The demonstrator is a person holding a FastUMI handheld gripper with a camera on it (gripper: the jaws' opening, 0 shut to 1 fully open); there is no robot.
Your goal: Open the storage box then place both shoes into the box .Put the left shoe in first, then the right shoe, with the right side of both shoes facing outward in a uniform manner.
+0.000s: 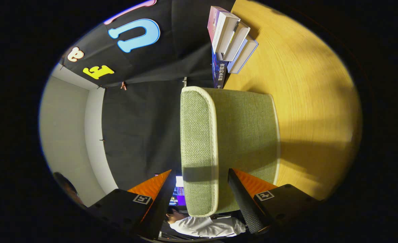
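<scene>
In the gripper view, a stack of books (231,40) lies at the upper centre on the wooden tabletop (314,101) and a person in a white sleeve (202,226) sits at the bottom, while the green fabric storage box (232,141) stands mid-frame, its white-trimmed lid edge lying between the spread fingers of the hand-held gripper (199,179).

My wooden table (307,101), pale yellow grain, green fabric storage box (239,141) resting on it, stack of books (231,37) just beyond the box, also on the tabletop
</scene>
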